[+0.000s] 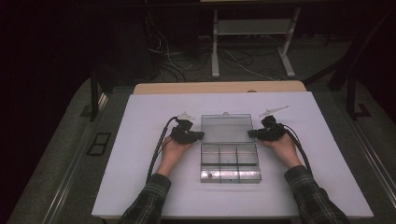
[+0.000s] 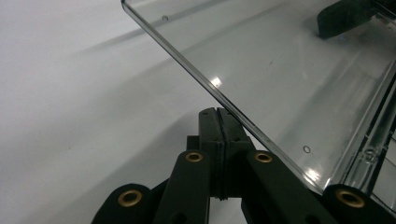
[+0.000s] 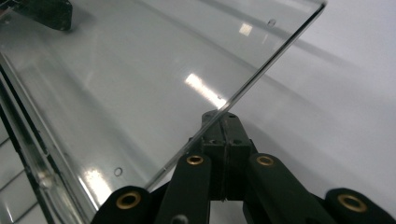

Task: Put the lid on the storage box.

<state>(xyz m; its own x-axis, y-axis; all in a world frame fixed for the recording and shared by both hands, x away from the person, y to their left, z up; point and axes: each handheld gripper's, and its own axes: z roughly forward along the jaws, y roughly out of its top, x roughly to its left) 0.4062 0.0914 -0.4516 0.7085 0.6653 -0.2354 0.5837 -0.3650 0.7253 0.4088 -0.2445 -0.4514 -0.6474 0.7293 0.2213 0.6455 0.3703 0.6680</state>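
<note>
The room was dark, with loose wires on the floor behind the white desk [image 1: 140, 154]. A clear box [image 1: 229, 162] sat in the middle of the desk, and its lid [image 1: 226, 128] lay open and flat behind it. The box had small bins inside, and one front bin seemed to hold something tiny, too small to tell.

The person held one gripper at each side of the lid. The left gripper [image 1: 200, 135] was at the lid's left edge, and its jaws were pressed tight together. In the left gripper view [image 2: 219, 116] the tips sat right against the lid's thin edge and did not pinch it. The right gripper [image 1: 251, 134] was the same at the right edge, jaws shut on nothing, tips just touching the rim in the right gripper view [image 3: 222, 119].

I think they meant to tip the lid up and shut it. The edge was thin and slick, so a tip could slide off, and the lid would flop back down. If one side pushed harder than the other, the light box could turn or slide on the smooth desk. A hard bump might shake the tiny thing out of its bin.
</note>
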